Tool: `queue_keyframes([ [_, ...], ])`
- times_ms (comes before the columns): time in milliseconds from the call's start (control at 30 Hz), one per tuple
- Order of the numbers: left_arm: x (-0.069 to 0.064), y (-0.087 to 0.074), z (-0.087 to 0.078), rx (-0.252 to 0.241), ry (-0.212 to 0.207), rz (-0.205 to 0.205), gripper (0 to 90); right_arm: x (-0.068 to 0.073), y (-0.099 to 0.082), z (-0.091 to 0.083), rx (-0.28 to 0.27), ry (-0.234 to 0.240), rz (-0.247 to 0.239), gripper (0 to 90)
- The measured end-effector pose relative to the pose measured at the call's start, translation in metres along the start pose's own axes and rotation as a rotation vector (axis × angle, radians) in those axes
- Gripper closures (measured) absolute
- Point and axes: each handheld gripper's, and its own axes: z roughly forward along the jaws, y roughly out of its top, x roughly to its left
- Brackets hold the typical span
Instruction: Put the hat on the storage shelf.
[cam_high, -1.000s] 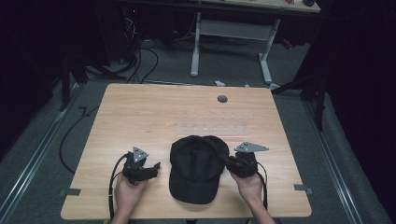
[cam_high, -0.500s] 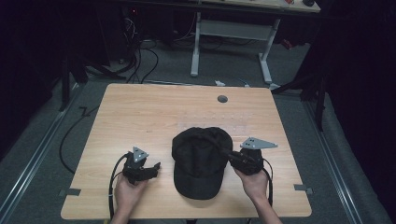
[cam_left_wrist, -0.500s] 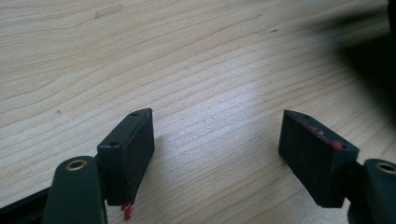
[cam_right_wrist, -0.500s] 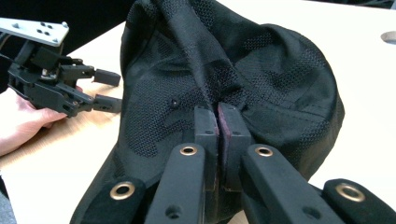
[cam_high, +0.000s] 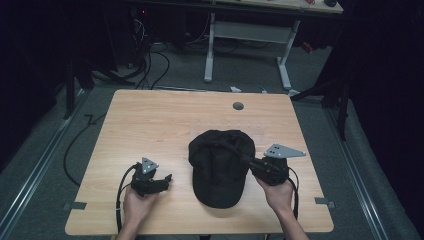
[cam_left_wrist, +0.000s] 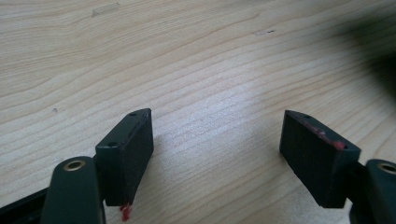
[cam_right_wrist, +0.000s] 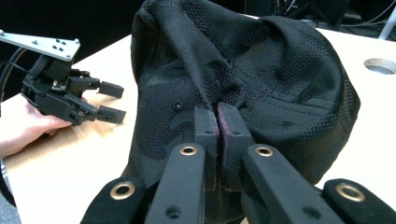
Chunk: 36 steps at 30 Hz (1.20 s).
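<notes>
Nearest the person, both hands sit at the front edge of the wooden surface. The left gripper rests low on the surface at the left, its fingers standing well apart with bare wood grain between them, nothing held. Over on the right, the right gripper has its fingers pressed together, pinching a fold of fabric on the black baseball cap. In the right gripper view the cloth bunches into a ridge rising from the pinch. The cap sits between the two grippers, toward the right of the surface's middle, brim pointing at the person, crown toward the far side. Farther back, a round cable hole lies near the far edge, and beyond that a white-legged desk frame stands on the floor.
</notes>
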Motion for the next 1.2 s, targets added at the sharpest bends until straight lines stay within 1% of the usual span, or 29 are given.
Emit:
queue_keyframes([
  [200, 0.0, 0.003, -0.002, 0.026, -0.028, -0.042, 25.3, -0.002, 0.004, -0.009, -0.025, 0.007, -0.004, 88.2],
  [300, -0.004, 0.004, -0.004, 0.042, -0.052, -0.05, 24.7, -0.003, 0.006, -0.014, -0.032, 0.004, -0.012, 88.2],
  [467, -0.014, 0.009, -0.009, 0.051, -0.117, -0.071, 23.8, -0.005, 0.008, -0.018, -0.043, 0.008, -0.016, 88.2],
  [600, -0.023, 0.015, -0.014, 0.068, -0.173, -0.085, 22.3, -0.006, 0.009, -0.019, -0.049, 0.018, -0.012, 88.2],
  [633, -0.027, 0.016, -0.016, 0.074, -0.196, -0.082, 22.0, -0.006, 0.009, -0.019, -0.049, 0.02, -0.014, 88.2],
  [667, -0.028, 0.017, -0.016, 0.077, -0.204, -0.082, 21.6, -0.006, 0.009, -0.019, -0.049, 0.023, -0.017, 88.2],
  [767, -0.037, 0.021, -0.019, 0.096, -0.255, -0.089, 20.7, -0.005, 0.009, -0.019, -0.05, 0.029, -0.022, 88.2],
  [867, -0.044, 0.023, -0.021, 0.112, -0.295, -0.095, 20.0, -0.004, 0.009, -0.019, -0.056, 0.038, -0.028, 88.2],
  [1000, -0.054, 0.026, -0.022, 0.133, -0.342, -0.098, 19.3, -0.004, 0.009, -0.018, -0.062, 0.051, -0.037, 88.2],
  [1100, -0.06, 0.028, -0.024, 0.153, -0.383, -0.109, 18.9, -0.004, 0.009, -0.018, -0.064, 0.057, -0.042, 88.1],
  [1200, -0.065, 0.028, -0.024, 0.174, -0.413, -0.103, 18.1, -0.003, 0.009, -0.019, -0.07, 0.064, -0.049, 88.2],
])
